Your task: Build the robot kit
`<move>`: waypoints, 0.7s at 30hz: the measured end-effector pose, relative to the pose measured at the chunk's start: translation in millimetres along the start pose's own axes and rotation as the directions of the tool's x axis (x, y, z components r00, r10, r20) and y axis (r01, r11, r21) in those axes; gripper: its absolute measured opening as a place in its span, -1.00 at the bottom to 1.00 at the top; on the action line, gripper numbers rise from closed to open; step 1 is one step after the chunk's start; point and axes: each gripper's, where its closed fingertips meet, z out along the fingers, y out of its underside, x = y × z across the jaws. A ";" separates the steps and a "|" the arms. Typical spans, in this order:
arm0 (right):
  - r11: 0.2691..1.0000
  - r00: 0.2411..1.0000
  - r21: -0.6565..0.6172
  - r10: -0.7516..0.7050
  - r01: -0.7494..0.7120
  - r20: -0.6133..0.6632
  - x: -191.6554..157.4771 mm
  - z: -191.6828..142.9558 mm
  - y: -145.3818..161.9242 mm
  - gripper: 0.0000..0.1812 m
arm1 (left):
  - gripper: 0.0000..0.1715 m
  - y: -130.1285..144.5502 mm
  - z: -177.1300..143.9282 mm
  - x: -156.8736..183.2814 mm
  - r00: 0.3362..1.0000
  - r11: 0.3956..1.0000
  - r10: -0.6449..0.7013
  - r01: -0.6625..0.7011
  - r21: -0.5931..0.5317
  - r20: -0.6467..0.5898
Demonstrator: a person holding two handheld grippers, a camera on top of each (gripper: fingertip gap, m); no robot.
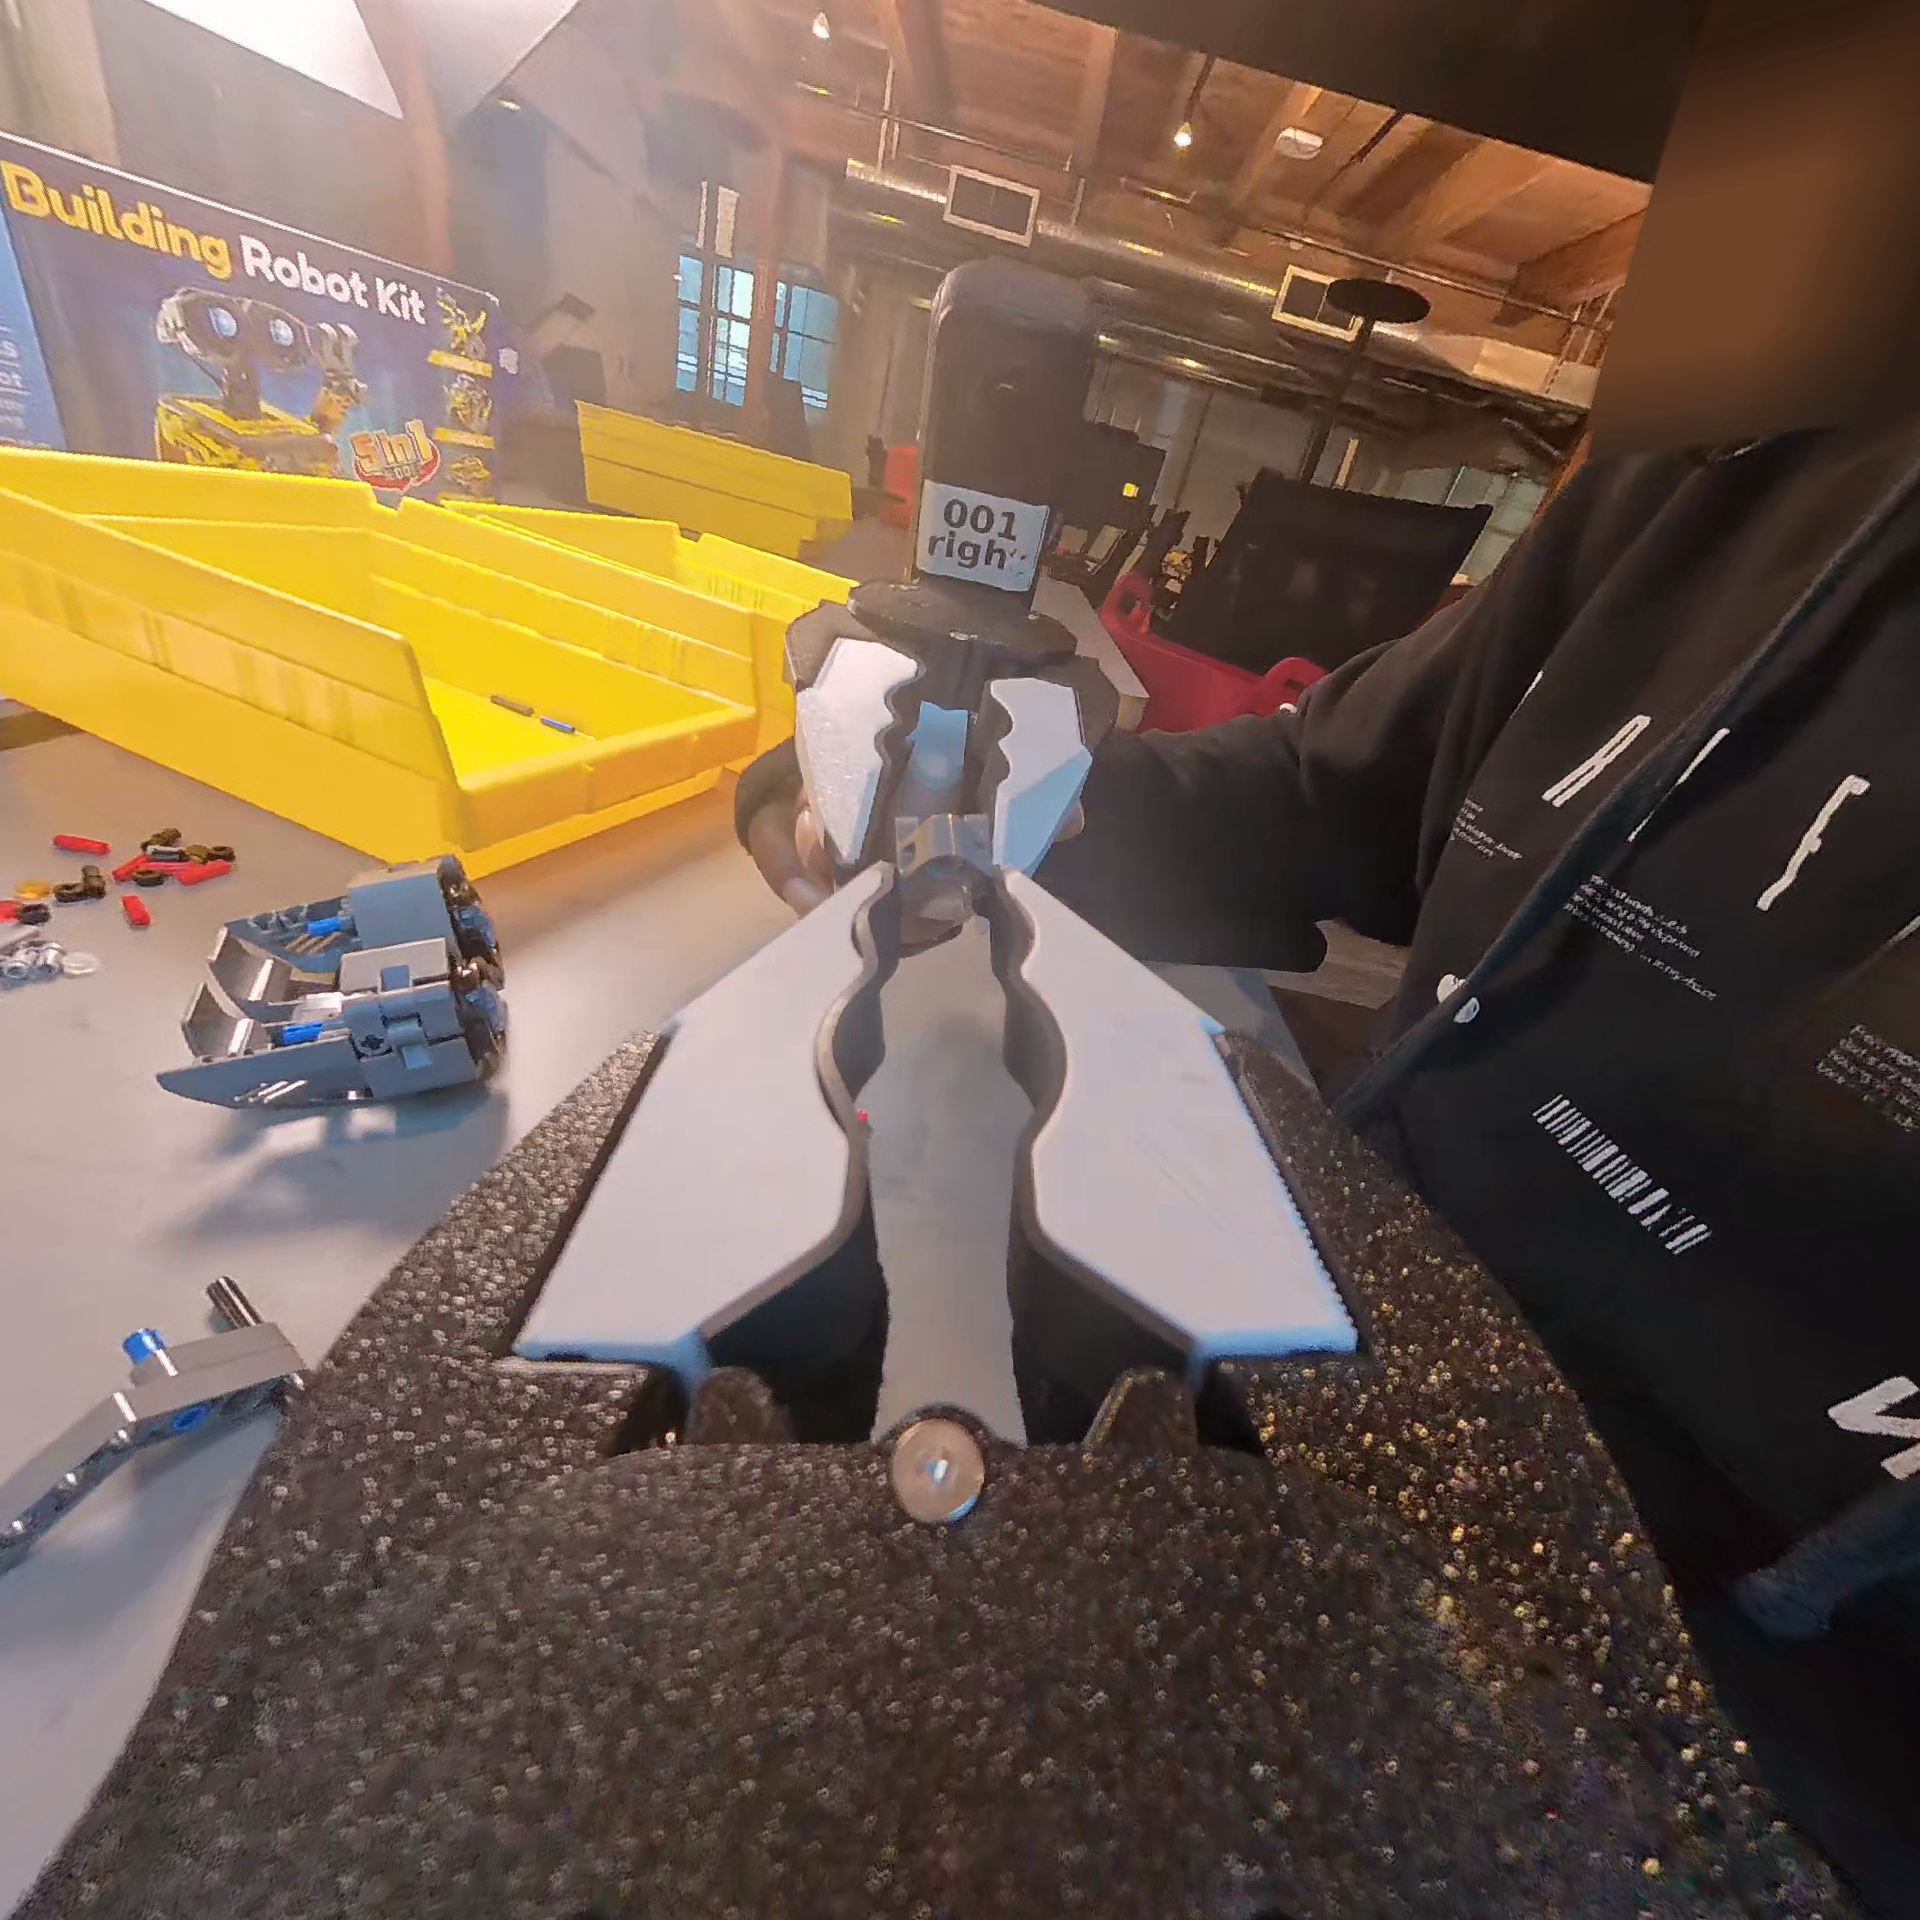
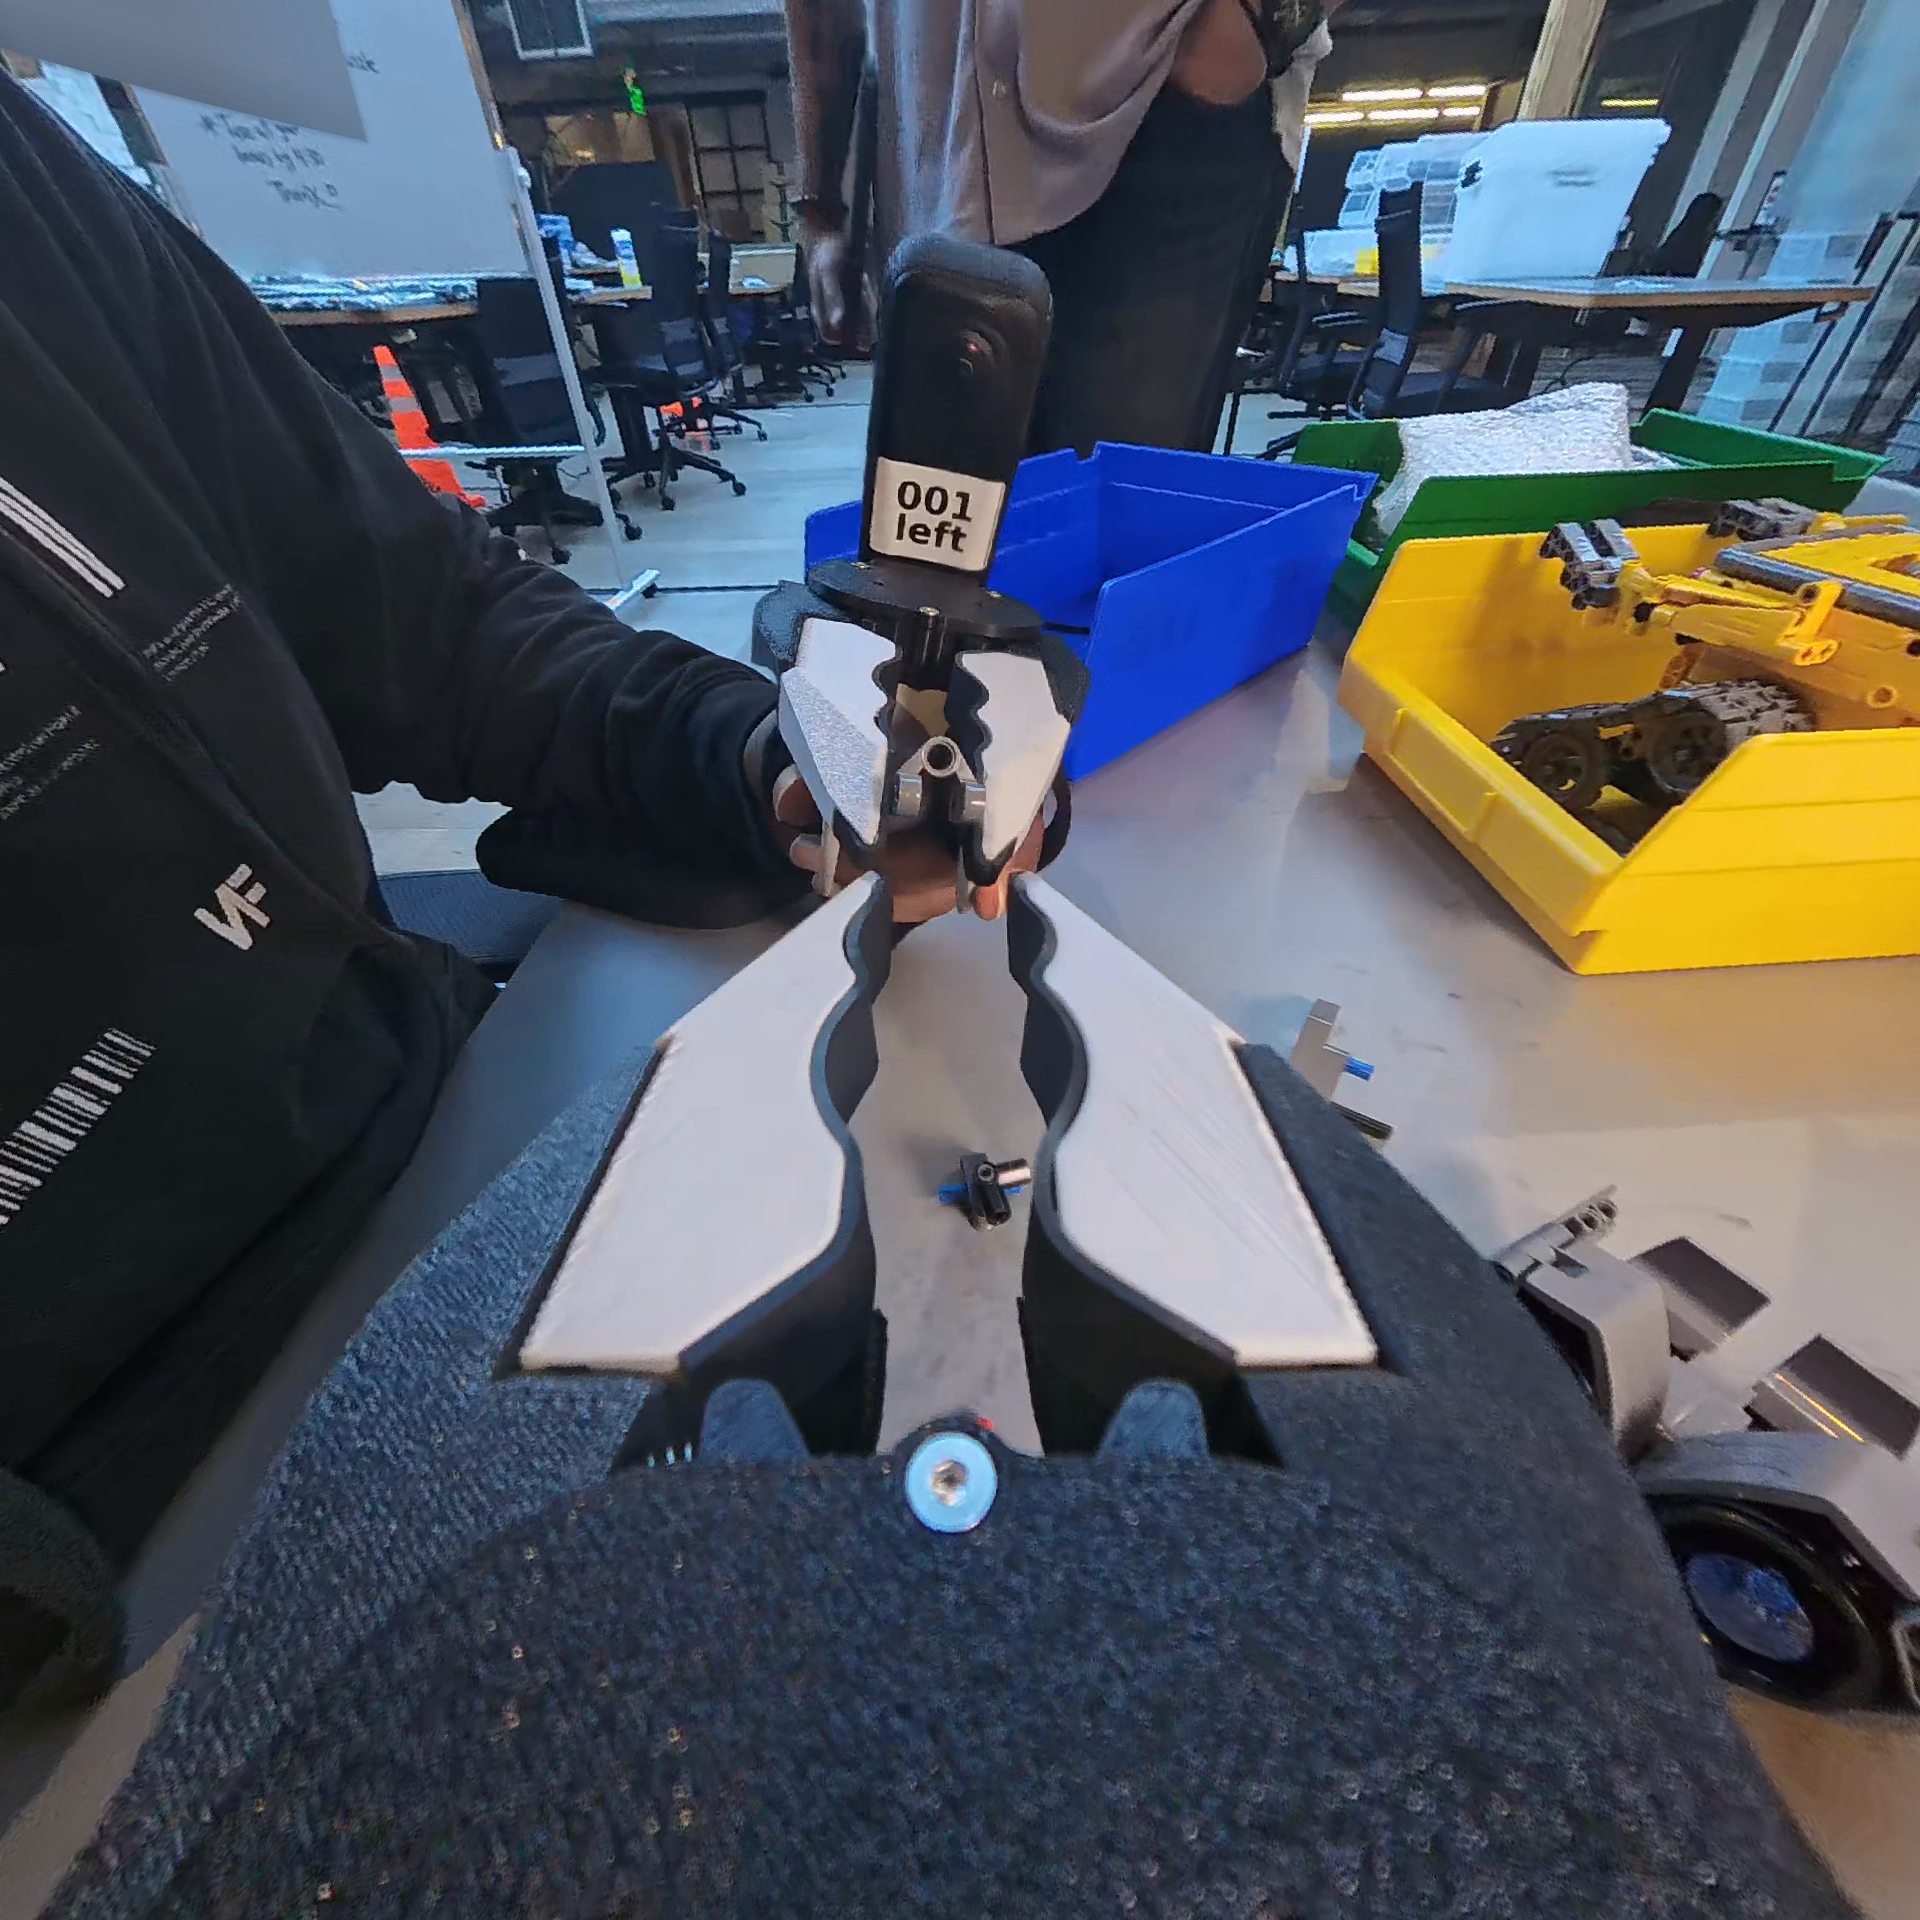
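Left wrist view, from left to right: we see a printed kit box (image 1: 249, 312) standing behind a row of yellow bins (image 1: 312, 665). Before these, on the grey table (image 1: 582, 935), lie loose red and black parts (image 1: 135, 862), a grey wheeled assembly (image 1: 343, 987) and, nearer the lens, a grey beam (image 1: 177, 1382) with a blue pin. At centre the left gripper (image 1: 942, 885) is clenched on a small grey connector (image 1: 940, 842), which is raised above the table. A black sleeve (image 1: 1247, 810) enters from the right.

Right wrist view, from left to right: we see the black jacket (image 2: 208, 727), then the right gripper (image 2: 948, 883), its jaws parted and grasping nothing. Its tips sit just beside those of the left gripper, where the connector is pinched. A small black and blue pin piece (image 2: 982, 1184) lies on the table between the right fingers (image 2: 727, 1143). Further right stand a blue bin (image 2: 1195, 582), a green bin (image 2: 1558, 478) and a yellow bin (image 2: 1714, 883) holding a tracked model (image 2: 1662, 727).
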 end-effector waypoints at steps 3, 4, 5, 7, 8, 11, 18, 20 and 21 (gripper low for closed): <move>1.000 1.000 0.009 0.006 -0.006 0.016 -2.0 -0.3 -1.3 -0.78 | -0.81 -1.3 0.3 1.3 1.000 1.000 0.024 -0.024 0.003 0.005; 1.000 1.000 0.013 0.013 -0.013 0.023 -2.4 -0.5 -1.6 -0.78 | -0.81 -1.5 0.4 1.4 1.000 1.000 0.028 -0.028 0.004 0.007; 1.000 0.999 0.014 0.020 -0.021 0.028 -2.5 -0.5 -1.5 -0.78 | -0.81 -1.5 0.6 1.4 0.999 1.000 0.031 -0.031 0.004 0.008; 0.999 0.999 0.020 0.032 -0.033 0.044 -4.3 -0.5 -1.6 -0.77 | -0.81 -1.5 0.7 1.1 0.999 0.999 0.035 -0.035 0.004 0.010; 0.999 0.998 0.020 0.037 -0.038 0.049 -4.7 -0.5 -1.3 -0.76 | -0.81 -1.1 1.0 1.4 0.999 0.999 0.032 -0.032 0.003 0.007; 0.999 0.997 0.020 0.047 -0.048 0.056 -4.5 -0.6 -0.9 -0.76 | -0.81 -0.9 1.3 1.0 0.999 0.999 0.035 -0.035 0.000 0.011; 0.997 0.995 0.017 0.073 -0.074 0.075 -4.4 -1.0 0.7 -0.72 | -0.81 3.0 1.9 -1.5 0.999 0.999 0.038 -0.037 -0.027 0.025; 0.998 0.996 0.015 0.060 -0.061 0.069 -3.9 -1.0 0.7 -0.73 | -0.81 3.3 2.2 -1.0 0.999 0.999 0.040 -0.040 -0.030 0.023; 0.998 0.995 0.012 0.061 -0.062 0.073 -4.1 -1.3 0.8 -0.73 | -0.81 3.9 2.2 -1.1 0.999 0.999 0.040 -0.039 -0.034 0.023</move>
